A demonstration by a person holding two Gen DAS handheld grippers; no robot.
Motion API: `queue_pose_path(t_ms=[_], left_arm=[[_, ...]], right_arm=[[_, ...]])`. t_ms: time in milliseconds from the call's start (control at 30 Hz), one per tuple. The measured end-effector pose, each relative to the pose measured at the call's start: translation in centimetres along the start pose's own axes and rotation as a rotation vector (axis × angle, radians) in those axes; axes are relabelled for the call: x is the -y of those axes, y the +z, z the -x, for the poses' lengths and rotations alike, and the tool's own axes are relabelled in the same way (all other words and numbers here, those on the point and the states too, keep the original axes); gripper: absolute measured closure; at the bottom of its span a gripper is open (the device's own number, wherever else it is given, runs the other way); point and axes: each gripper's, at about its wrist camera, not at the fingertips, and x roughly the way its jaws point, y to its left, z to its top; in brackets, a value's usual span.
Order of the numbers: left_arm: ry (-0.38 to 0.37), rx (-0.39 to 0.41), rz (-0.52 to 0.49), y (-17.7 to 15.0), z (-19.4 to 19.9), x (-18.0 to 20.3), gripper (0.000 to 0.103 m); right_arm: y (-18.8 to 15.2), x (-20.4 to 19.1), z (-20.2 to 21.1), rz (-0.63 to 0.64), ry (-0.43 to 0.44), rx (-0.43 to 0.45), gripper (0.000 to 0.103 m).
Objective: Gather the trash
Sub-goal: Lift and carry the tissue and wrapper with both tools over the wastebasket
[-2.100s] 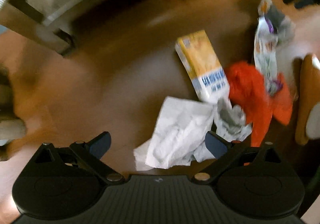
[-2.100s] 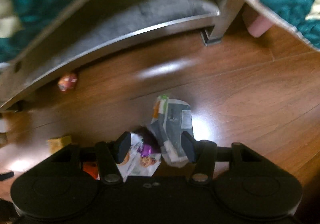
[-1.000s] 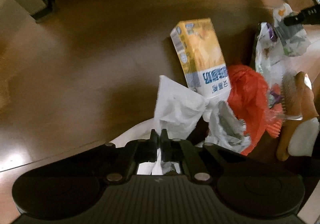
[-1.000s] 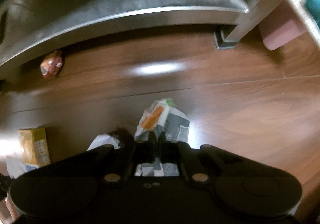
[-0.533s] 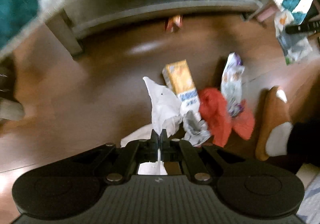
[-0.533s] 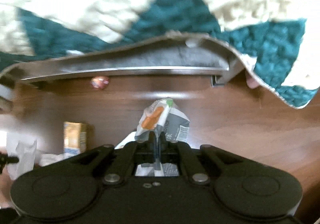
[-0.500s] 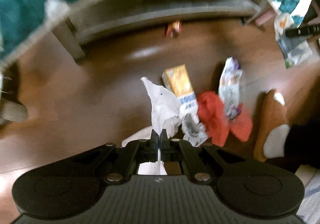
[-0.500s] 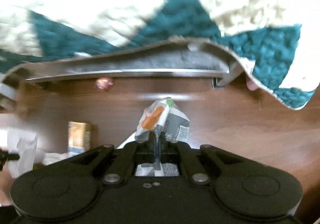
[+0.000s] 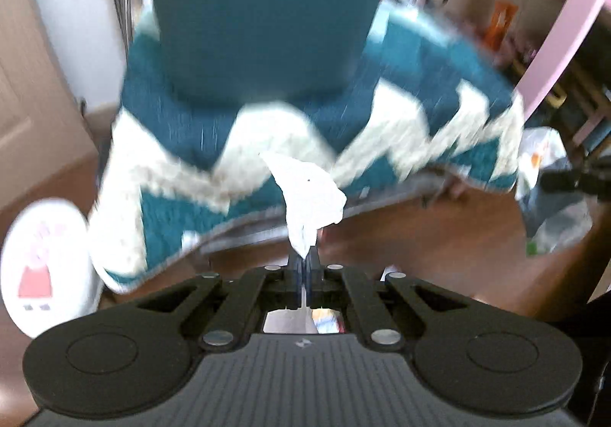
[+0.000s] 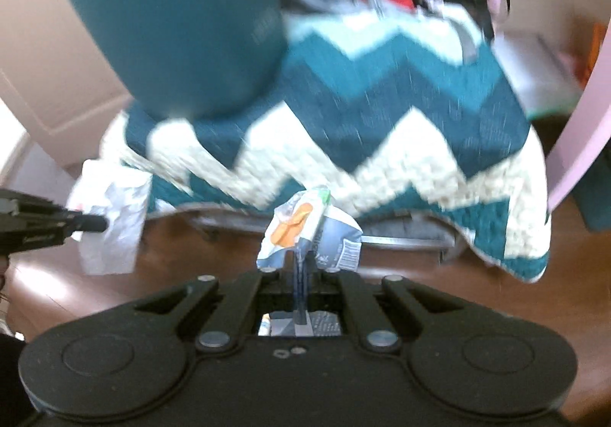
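Note:
My left gripper (image 9: 304,258) is shut on a crumpled white paper (image 9: 308,194), which stands up from the pinched tips, lifted off the floor. My right gripper (image 10: 301,262) is shut on a crinkled grey and white snack wrapper (image 10: 311,232) with an orange print. In the right wrist view the left gripper (image 10: 86,224) reaches in from the left edge with the white paper (image 10: 110,217) hanging at its tip. In the left wrist view the right gripper (image 9: 561,179) shows at the right edge with the snack wrapper (image 9: 550,190).
A bed with a teal and cream zigzag blanket (image 10: 382,114) fills the background above a wooden floor (image 9: 439,247). A teal pillow (image 9: 259,7) lies on the bed. A round white bin with a cartoon print (image 9: 42,266) stands at the left. A pink frame (image 9: 565,18) rises at the right.
Both grippers have risen well off the floor with their trash and tilted up, so the bed and room replace the floor litter. The carton and orange trash have dropped out of view.

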Motion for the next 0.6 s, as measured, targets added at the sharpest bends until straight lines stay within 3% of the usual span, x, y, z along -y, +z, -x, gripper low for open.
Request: queue_pose_path(t_ms=[367,600], left_arm=[[0.016,0.228,0.060,3.6,11.9,4.7,0.102],[0.005,0.387,0.075,7.5,18.4,5.4,0.102]], right_arm=[[2.1,-3.9,12.5,0.087,0.053,0.231,0.100],[6.8,-6.9,17.4,0.183,0.059,0.363,0.100]])
